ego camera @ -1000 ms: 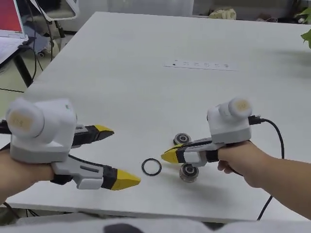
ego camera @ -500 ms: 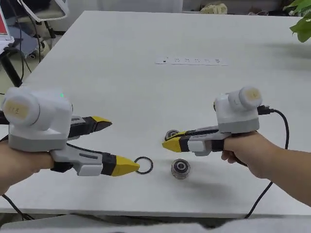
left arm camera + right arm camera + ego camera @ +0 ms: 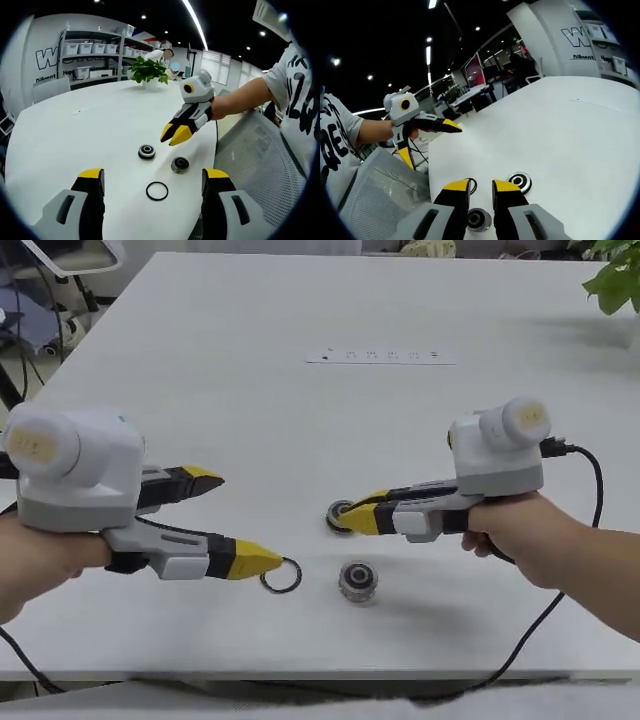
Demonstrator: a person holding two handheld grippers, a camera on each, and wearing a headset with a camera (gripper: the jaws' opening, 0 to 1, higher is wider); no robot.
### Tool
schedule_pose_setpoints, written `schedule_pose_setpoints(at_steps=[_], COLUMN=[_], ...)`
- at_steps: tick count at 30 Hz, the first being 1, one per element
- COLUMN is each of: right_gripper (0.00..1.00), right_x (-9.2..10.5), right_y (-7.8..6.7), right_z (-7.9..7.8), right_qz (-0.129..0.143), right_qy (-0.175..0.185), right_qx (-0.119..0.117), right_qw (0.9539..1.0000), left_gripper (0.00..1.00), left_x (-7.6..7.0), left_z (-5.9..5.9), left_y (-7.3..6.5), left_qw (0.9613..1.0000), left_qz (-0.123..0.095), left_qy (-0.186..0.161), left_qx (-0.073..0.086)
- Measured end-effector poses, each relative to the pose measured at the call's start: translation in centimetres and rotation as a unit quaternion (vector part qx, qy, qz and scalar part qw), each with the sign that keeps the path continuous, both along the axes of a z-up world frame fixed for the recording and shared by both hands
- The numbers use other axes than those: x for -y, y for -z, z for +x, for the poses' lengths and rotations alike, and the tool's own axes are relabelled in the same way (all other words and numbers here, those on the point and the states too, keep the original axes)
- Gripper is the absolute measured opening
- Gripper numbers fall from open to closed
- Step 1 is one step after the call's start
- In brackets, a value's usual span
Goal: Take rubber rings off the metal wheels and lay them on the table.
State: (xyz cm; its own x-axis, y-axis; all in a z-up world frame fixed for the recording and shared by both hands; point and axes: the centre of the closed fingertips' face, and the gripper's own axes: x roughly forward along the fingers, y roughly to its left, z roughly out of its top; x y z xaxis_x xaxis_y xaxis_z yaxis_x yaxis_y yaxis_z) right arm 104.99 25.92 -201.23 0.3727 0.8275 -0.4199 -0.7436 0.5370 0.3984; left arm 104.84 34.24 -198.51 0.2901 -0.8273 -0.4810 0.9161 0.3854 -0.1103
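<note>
A loose black rubber ring (image 3: 281, 576) lies flat on the white table (image 3: 300, 420), also seen as the ring (image 3: 157, 191). Right of it stands one metal wheel (image 3: 357, 580); a second wheel (image 3: 338, 516) with a dark outer rim sits just behind. My left gripper (image 3: 245, 520) is open wide, its lower tip hovering over the ring's left edge. My right gripper (image 3: 357, 517) hangs above the table in front of the far wheel, jaws only narrowly apart and holding nothing. Between its jaws in the right gripper view I see the near wheel (image 3: 479, 219); the far wheel (image 3: 520, 181) lies beyond.
A flat white power strip (image 3: 380, 357) lies farther back on the table. A black cable (image 3: 560, 600) trails from the right gripper over the front edge. Plant leaves (image 3: 615, 280) show at the back right, a chair (image 3: 70, 260) at the back left.
The head camera has shifted. My right gripper has lifted from between the two wheels to in front of the far one. My left gripper's lower tip has come over the ring.
</note>
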Motion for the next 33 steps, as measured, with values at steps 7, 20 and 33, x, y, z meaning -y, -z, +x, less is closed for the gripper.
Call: schedule_pose_setpoints(at_steps=[7,20,33], right_gripper=[0.16,0.17,0.19], right_x=[1.0,2.4,3.8], right_y=[0.0,0.5,0.9], right_z=[0.4,1.5,2.7], right_qz=[-0.004,-0.017,-0.036], right_qy=[0.008,0.017,0.023], right_qx=[0.005,0.015,0.027], right_qw=[0.9999,0.9996,0.9987], left_gripper=[0.77,0.77,0.75], left_x=[0.6,1.7,2.5], left_z=[0.8,2.1,3.2], left_y=[0.5,0.9,1.3], left_qw=[1.0,0.9999,0.9998], left_qz=[0.004,0.009,0.011], left_qy=[0.002,0.007,0.012], left_qx=[-0.005,-0.01,-0.012])
